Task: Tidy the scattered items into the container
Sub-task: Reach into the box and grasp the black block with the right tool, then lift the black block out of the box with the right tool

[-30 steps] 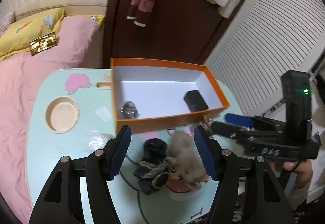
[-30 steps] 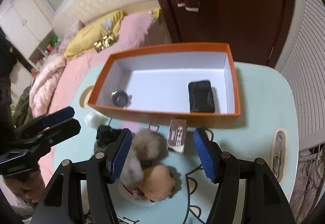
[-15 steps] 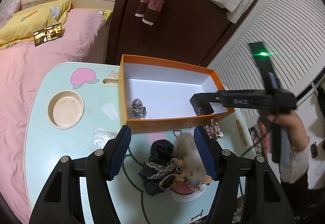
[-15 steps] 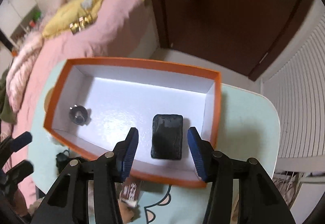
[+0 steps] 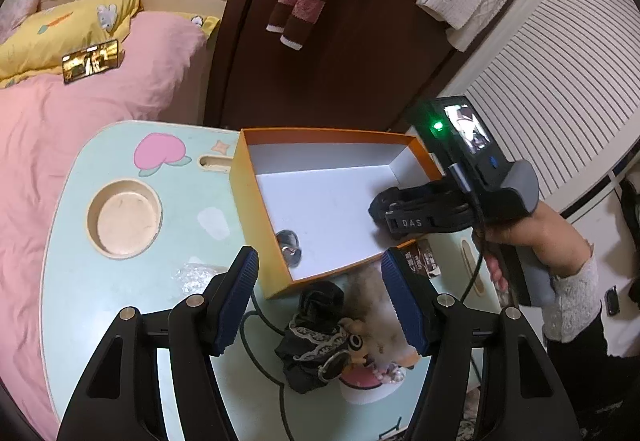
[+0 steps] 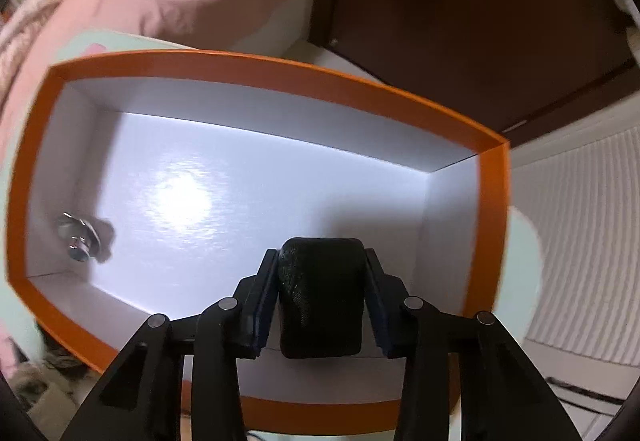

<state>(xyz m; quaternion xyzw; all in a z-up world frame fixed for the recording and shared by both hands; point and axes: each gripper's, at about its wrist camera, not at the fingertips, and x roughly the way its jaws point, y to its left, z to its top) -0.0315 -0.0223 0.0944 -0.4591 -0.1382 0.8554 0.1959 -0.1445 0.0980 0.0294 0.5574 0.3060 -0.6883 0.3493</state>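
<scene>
A: In the left wrist view, the left hand-held gripper [image 5: 318, 297] is spread wide and holds nothing. It hangs over the near edge of the box [image 5: 256, 209], above the pile on the desk [image 5: 80, 261].

B: What is there to count?

A: One metal piece [image 5: 290, 251] inside the box. Outside, one black lace cloth [image 5: 316, 321], one furry toy [image 5: 378, 289] and one brown packet [image 5: 422, 261]. The right hand-held gripper [image 5: 386, 207] reaches into the box.

B: And the right wrist view?

A: There the right hand-held gripper [image 6: 322, 281] pinches one black pouch [image 6: 320, 301] from both sides, low over the white floor of the box [image 6: 280, 69]. The metal piece [image 6: 78, 237] lies well apart, at the left wall.

B: How to do this step well?

A: I think the grip must stay square on the pouch's sides. If the pouch only needs to be moved, keep it low and away from the right wall.
</scene>
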